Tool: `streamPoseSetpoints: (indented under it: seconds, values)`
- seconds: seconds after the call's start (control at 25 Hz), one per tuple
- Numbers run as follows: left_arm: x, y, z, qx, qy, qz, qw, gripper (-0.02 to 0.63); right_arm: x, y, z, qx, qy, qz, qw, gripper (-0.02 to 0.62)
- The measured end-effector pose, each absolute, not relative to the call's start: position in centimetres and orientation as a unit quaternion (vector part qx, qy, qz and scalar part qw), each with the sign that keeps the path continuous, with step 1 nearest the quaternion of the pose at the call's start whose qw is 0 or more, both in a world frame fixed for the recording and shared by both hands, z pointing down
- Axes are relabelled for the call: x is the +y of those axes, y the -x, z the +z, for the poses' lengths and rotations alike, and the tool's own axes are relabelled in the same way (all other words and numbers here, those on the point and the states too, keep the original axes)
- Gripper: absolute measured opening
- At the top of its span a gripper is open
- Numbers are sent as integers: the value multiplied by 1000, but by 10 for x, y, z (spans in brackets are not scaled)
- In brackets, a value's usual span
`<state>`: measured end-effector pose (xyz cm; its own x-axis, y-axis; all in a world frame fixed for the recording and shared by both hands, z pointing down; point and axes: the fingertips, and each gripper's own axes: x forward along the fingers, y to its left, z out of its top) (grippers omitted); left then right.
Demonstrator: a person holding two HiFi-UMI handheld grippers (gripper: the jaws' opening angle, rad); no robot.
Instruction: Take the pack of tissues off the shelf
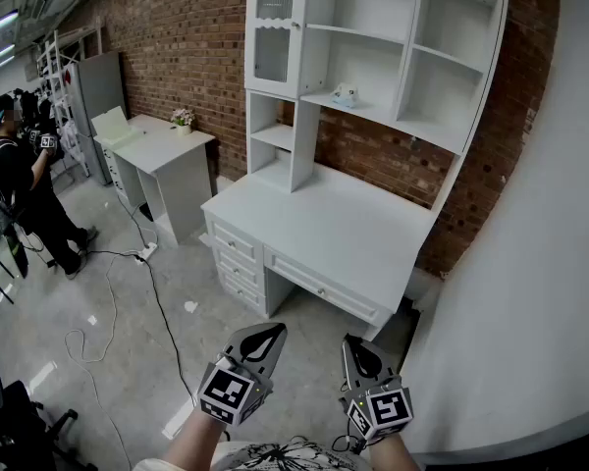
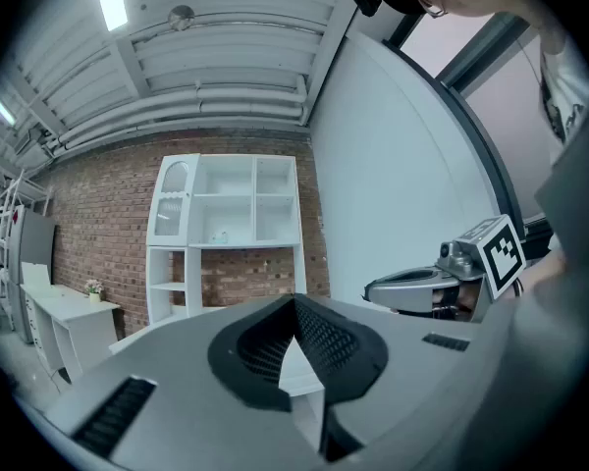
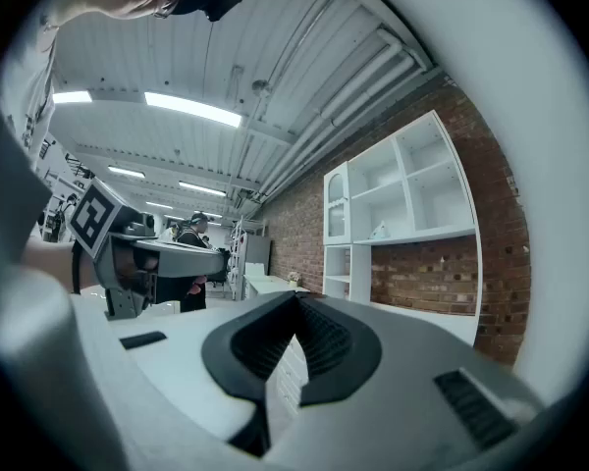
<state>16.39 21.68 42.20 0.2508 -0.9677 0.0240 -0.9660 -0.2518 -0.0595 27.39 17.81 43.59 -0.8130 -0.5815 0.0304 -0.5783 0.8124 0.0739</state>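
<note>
Left tool [image 1: 273,334] and right tool [image 1: 353,346] sit closed, empty, far from tissue pack [image 1: 346,95].

A small pale pack of tissues [image 1: 346,95], whitish with a light blue tint, is seen on the tall white wooden shelf unit [image 1: 442,86]. It is placed on the middle open board of this unit, at the left end of the board, just to the right of the unit's glass door [image 1: 273,32]. It is seen alone on the board. The pack appears very small, so its print and exact pose cannot be told.
</note>
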Motion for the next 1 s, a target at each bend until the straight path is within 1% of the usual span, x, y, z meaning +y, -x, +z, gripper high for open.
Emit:
streamPoseSetpoints:
  seconds: [0.4,1.0]
  values:
    - [199,-167,428,615,788,-26,5,14,156,-281,442,-949,-315,-8,20,6]
    - [150,-175,440,632,774,-21,-4,14,104,-293,452,-954,-299,-9,25,6]
